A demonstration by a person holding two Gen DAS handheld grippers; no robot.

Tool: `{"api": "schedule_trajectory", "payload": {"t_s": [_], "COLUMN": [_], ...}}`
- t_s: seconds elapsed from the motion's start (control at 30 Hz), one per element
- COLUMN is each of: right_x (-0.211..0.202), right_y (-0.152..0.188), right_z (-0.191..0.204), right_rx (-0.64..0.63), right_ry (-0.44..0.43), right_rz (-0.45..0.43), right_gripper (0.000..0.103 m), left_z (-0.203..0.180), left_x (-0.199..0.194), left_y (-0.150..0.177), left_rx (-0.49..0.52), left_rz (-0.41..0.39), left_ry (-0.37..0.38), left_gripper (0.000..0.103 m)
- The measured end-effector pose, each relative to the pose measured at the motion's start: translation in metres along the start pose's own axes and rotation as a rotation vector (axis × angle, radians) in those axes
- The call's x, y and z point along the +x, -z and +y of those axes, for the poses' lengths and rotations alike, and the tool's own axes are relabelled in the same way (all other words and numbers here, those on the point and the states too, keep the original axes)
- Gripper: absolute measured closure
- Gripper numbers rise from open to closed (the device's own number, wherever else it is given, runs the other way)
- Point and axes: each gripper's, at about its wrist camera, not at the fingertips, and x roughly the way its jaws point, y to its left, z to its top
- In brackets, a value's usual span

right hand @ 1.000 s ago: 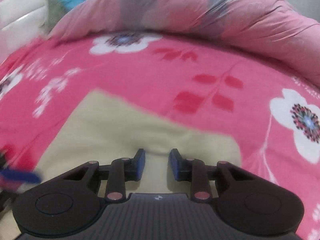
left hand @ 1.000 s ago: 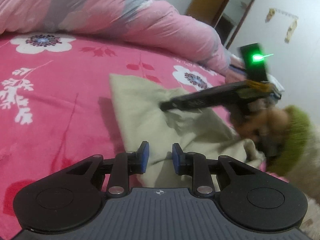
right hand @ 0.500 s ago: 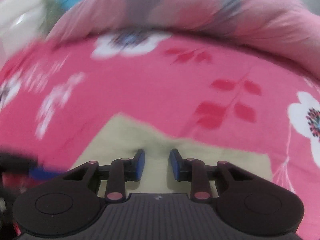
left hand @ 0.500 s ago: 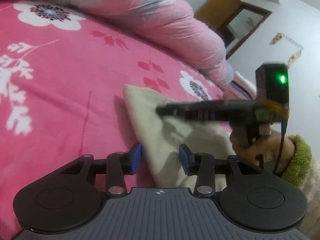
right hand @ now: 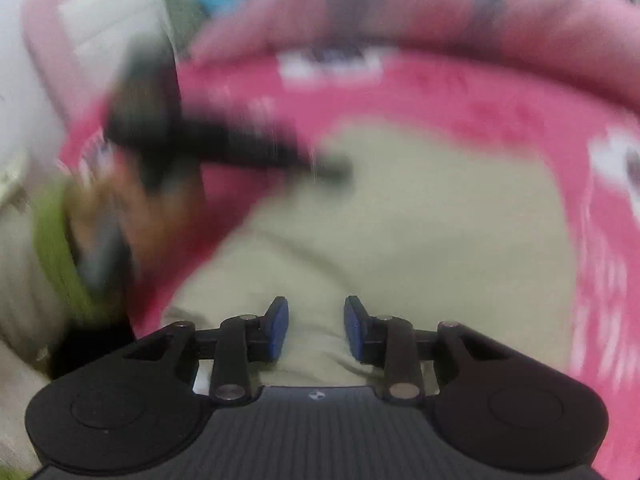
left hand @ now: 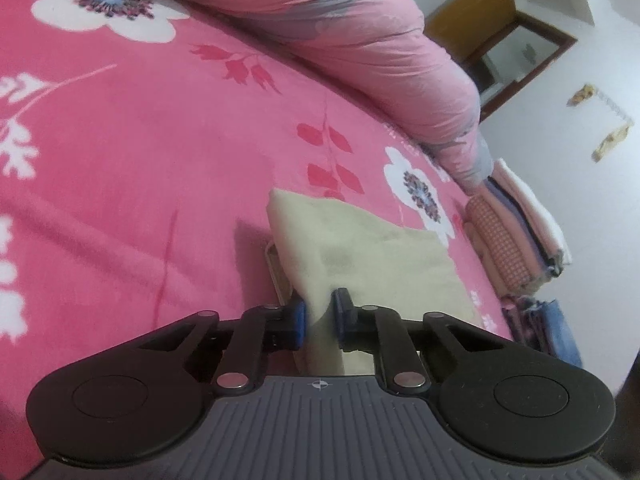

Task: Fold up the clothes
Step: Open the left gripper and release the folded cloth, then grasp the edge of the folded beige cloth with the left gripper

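Note:
A beige cloth [left hand: 360, 252] lies folded on the pink flowered bedsheet [left hand: 140, 160]. My left gripper [left hand: 320, 316] is shut on its near left edge, and the fabric rises between the two blue pads. In the blurred right wrist view the same beige cloth [right hand: 420, 220] spreads wide under my right gripper [right hand: 316, 328]. Its fingers stand apart, with a ridge of cloth running into the gap. There the left gripper [right hand: 332, 170] shows as a dark streak at the cloth's far left edge, held by a hand in a green cuff [right hand: 60, 248].
A rolled pink and grey duvet [left hand: 360, 32] lies along the far side of the bed. A stack of folded clothes [left hand: 516, 236] and a blue garment [left hand: 560, 332] sit at the right edge. A wooden door frame [left hand: 500, 40] and a white wall stand behind.
My left gripper went from open beside the cloth to shut on its edge. The right gripper pulled back out of the left view and its fingers parted slightly. The cloth now lies flatter.

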Motion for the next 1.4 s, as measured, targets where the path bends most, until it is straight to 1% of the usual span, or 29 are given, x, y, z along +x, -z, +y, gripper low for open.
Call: {"api": "schedule_trajectory", "payload": {"t_s": [0.07, 0.1, 0.13, 0.17, 0.23, 0.27, 0.3, 0.37, 0.43, 0.47, 0.57, 0.67, 0.77, 0.83, 0.9, 1.0, 1.27, 1.4], "right_x": [-0.011, -0.02, -0.028, -0.038, -0.056, -0.058, -0.054, -0.027, 0.02, 0.034, 0.017, -0.01, -0.02, -0.007, 0.02, 0.062, 0.037, 0.026], "right_y": [0.015, 0.014, 0.01, 0.004, -0.01, -0.021, -0.028, -0.04, -0.035, -0.025, 0.004, 0.004, -0.019, -0.032, -0.041, -0.043, -0.045, -0.047], "right_z": [0.006, 0.006, 0.004, 0.004, 0.013, 0.017, 0.023, 0.036, 0.05, 0.055, 0.077, 0.076, 0.091, 0.096, 0.105, 0.103, 0.129, 0.142], "right_rx": [-0.003, 0.025, 0.05, 0.059, 0.064, 0.061, 0.055, 0.021, -0.031, -0.037, -0.196, -0.155, -0.214, -0.255, -0.334, -0.408, -0.655, -0.777], "right_ry": [-0.006, -0.013, -0.01, 0.01, 0.026, 0.002, -0.017, -0.032, -0.033, -0.029, -0.03, -0.052, -0.026, -0.02, 0.028, 0.094, 0.141, 0.165], "right_rz": [0.044, 0.073, 0.078, 0.053, -0.059, -0.116, -0.157, -0.174, -0.058, 0.011, 0.092, 0.133, -0.004, -0.066, -0.078, 0.039, 0.054, 0.059], "right_gripper": [0.071, 0.072, 0.073, 0.074, 0.073, 0.073, 0.073, 0.073, 0.073, 0.073, 0.073, 0.075, 0.074, 0.074, 0.072, 0.072, 0.073, 0.072], "left_z": [-0.002, -0.003, -0.004, -0.004, -0.007, -0.009, -0.01, -0.012, -0.015, -0.016, -0.015, -0.011, -0.009, -0.009, -0.008, -0.011, -0.002, -0.003], "left_x": [-0.001, -0.001, 0.0, 0.001, 0.002, 0.003, 0.003, 0.003, 0.005, 0.006, 0.005, 0.008, 0.009, 0.009, 0.01, 0.012, 0.015, 0.017], "left_y": [0.002, 0.002, 0.001, 0.0, -0.003, -0.003, -0.004, -0.005, -0.006, -0.007, -0.006, -0.008, -0.011, -0.013, -0.015, -0.017, -0.024, -0.027], "left_rx": [0.025, 0.034, 0.036, 0.038, 0.047, 0.054, 0.059, 0.065, 0.071, 0.076, 0.109, 0.109, 0.097, 0.091, 0.084, 0.105, 0.107, 0.117], "left_rz": [-0.006, -0.008, -0.006, -0.004, 0.002, 0.006, 0.009, 0.016, 0.025, 0.034, 0.033, 0.041, 0.057, 0.067, 0.08, 0.095, 0.127, 0.146], "left_ry": [-0.015, -0.023, -0.029, -0.035, -0.048, -0.056, -0.064, -0.078, -0.092, -0.102, -0.093, -0.078, -0.067, -0.066, -0.067, -0.074, -0.02, -0.022], "left_gripper": [0.091, 0.091, 0.091, 0.092, 0.092, 0.092, 0.092, 0.092, 0.092, 0.092, 0.092, 0.092, 0.091, 0.091, 0.092, 0.091, 0.09, 0.09]}}
